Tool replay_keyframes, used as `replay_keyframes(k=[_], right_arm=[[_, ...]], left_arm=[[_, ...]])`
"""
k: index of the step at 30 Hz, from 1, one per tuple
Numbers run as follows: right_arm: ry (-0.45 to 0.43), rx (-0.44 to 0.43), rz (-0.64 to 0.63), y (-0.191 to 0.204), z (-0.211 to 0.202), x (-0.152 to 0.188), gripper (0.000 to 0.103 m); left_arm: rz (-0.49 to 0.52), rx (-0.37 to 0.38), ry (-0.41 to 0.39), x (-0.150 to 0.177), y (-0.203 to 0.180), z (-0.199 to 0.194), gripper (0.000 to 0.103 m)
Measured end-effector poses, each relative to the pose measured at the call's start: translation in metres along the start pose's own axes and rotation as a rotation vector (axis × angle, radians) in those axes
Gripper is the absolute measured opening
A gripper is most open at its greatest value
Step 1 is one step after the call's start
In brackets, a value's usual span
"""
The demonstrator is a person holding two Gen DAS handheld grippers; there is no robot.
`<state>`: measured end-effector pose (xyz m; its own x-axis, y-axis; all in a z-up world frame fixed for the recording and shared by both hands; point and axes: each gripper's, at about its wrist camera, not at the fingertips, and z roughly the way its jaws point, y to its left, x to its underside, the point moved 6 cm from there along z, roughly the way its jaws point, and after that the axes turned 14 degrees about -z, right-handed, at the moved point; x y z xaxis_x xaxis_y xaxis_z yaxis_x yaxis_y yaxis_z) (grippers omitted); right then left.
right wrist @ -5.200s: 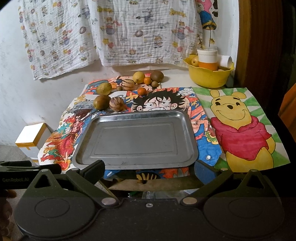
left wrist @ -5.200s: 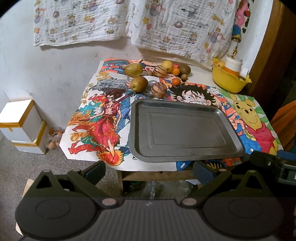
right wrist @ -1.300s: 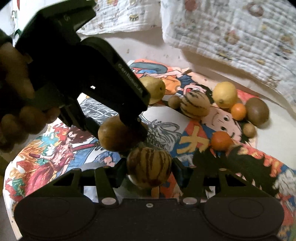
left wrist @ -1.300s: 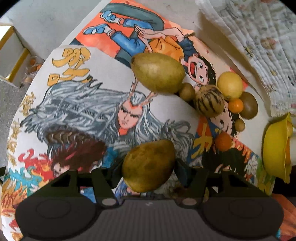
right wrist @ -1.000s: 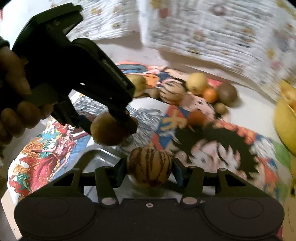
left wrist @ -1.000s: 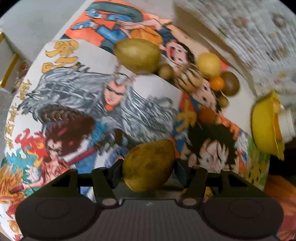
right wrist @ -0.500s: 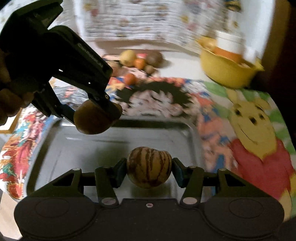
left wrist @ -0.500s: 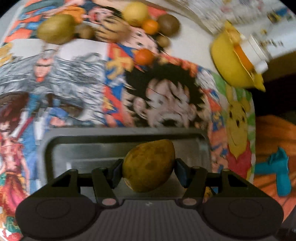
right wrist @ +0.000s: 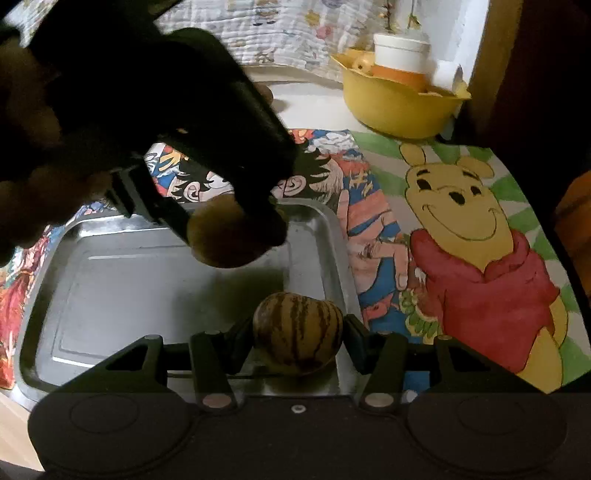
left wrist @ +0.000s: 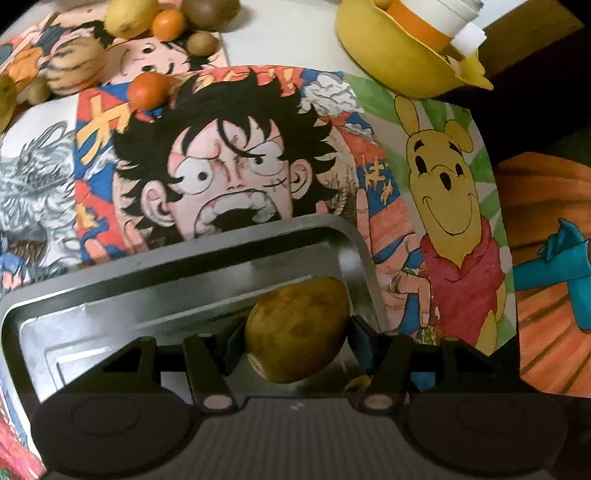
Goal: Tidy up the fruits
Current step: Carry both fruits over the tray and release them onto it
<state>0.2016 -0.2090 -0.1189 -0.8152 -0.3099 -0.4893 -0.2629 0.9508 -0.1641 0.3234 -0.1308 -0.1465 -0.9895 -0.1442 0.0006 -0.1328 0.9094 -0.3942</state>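
The left claw (left wrist: 295,332) is clamped on a brownish pear (left wrist: 297,330), and the right claw (right wrist: 298,338) grips a striped fruit (right wrist: 298,330). Both hang over the right end of the metal tray (left wrist: 110,273), the carrying step. Next, I judge, lower and release them side by side. More fruits (left wrist: 147,22) wait on the counter beyond the tray.

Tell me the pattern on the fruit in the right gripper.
Tan with dark brown stripes, clearest in the right wrist view.
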Motion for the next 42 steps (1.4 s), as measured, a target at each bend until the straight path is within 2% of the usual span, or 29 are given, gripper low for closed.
replay_keyframes(k=[8, 17, 19, 21, 24, 28, 31, 36, 42], right_arm=[[-0.004, -0.012, -0.066, 0.000, 0.014, -0.008, 0.055], [-0.008, -0.013, -0.115, -0.006, 0.024, -0.011, 0.056], [-0.007, -0.015, -0.119, -0.007, 0.024, -0.012, 0.061], [-0.007, -0.013, -0.120, -0.009, 0.023, -0.012, 0.067], [-0.015, -0.015, -0.130, -0.009, 0.019, -0.011, 0.076], [-0.028, -0.014, -0.127, -0.007, 0.007, -0.010, 0.087], [-0.053, -0.006, -0.148, 0.000, -0.009, -0.009, 0.093], [-0.106, -0.025, -0.169, 0.018, -0.048, -0.008, 0.102], [-0.133, -0.087, -0.165, 0.040, -0.084, -0.002, 0.102]], left_arm=[[0.004, -0.015, -0.006, -0.011, -0.010, 0.011, 0.063], [-0.036, -0.019, 0.011, -0.016, -0.005, 0.022, 0.063], [-0.058, -0.011, 0.019, -0.016, -0.004, 0.022, 0.063], [-0.066, -0.007, 0.012, -0.015, -0.003, 0.018, 0.069], [-0.060, 0.007, -0.026, -0.012, -0.002, 0.005, 0.080], [-0.084, 0.030, -0.092, -0.002, 0.011, -0.020, 0.087], [-0.109, 0.046, -0.162, 0.012, 0.028, -0.042, 0.097], [-0.174, 0.027, -0.262, 0.054, 0.066, -0.086, 0.102], [-0.142, -0.032, -0.359, 0.104, 0.108, -0.123, 0.102]])
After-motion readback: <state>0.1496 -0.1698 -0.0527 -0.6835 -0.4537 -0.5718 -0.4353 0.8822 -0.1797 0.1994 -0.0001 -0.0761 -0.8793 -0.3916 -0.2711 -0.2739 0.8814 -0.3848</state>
